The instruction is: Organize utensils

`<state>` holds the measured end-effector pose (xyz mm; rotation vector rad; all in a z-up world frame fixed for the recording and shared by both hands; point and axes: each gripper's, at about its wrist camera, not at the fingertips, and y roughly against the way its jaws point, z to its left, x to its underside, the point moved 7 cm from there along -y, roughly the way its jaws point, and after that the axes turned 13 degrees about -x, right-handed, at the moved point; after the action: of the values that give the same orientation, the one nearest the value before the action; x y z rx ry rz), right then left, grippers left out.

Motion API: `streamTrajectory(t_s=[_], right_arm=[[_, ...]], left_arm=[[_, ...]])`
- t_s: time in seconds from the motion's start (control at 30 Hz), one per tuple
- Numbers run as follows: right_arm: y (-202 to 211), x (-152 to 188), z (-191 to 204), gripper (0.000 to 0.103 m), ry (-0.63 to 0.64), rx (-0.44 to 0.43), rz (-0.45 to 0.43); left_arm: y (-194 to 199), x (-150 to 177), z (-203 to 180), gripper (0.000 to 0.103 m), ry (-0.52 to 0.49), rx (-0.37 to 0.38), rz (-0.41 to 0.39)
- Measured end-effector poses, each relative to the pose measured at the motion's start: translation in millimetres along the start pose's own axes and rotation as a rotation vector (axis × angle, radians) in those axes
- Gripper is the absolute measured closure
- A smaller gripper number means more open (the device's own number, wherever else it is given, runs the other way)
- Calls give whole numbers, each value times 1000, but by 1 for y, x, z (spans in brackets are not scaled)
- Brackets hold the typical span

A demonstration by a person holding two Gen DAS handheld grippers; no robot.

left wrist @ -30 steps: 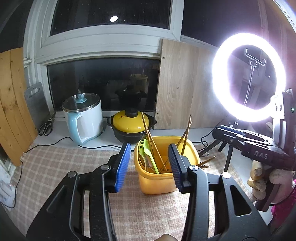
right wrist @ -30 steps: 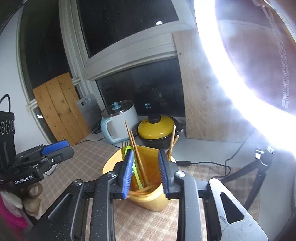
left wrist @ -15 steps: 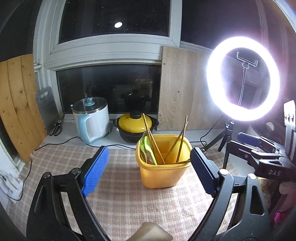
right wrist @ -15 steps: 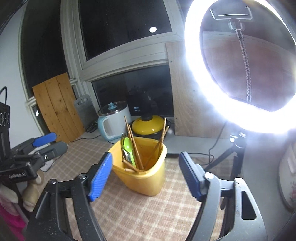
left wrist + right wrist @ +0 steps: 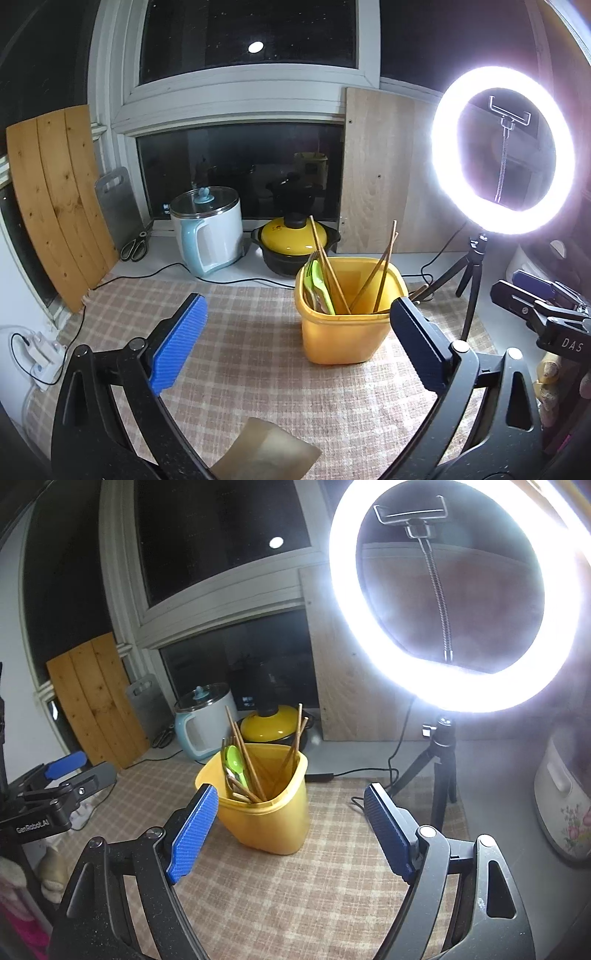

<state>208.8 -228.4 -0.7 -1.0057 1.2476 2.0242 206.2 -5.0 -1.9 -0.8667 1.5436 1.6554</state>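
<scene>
In the left wrist view the left gripper (image 5: 297,334) fills the lower half of the frame, its blue pads spread wide and still opening, with only checked cloth (image 5: 251,354) in the gap; the yellow container (image 5: 347,325) stands just beyond the tips, right of centre, touching neither pad. A tan scrap (image 5: 266,454) lies at the bottom edge between the black arms. In the right wrist view the right gripper (image 5: 286,825) is likewise parted wide and clamps nothing, and the same container sits a little behind and left of centre, apart from both pads. Inside the container stand wooden chopsticks (image 5: 328,269) leaning to its left and right walls, with green utensils (image 5: 319,284) against the left wall; another pair of chopsticks (image 5: 419,293) lies on the cloth just behind its right side. Further back, on a pale ledge, a light-blue kettle (image 5: 210,232) with a glass lid stands left of a yellow-lidded black pot (image 5: 295,245), and scissors (image 5: 135,245) lie at the left. A lit ring light (image 5: 502,147) on a tripod occupies the upper right, before a dark window (image 5: 240,170) flanked by wooden boards.
</scene>
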Motion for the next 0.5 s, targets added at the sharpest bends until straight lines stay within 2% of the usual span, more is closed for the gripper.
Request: streamTrajectory(t_s=[0.5], right_arm=[[5, 5, -7, 21, -38, 16, 1]], left_arm=[[0, 2, 3, 1, -26, -63, 0]])
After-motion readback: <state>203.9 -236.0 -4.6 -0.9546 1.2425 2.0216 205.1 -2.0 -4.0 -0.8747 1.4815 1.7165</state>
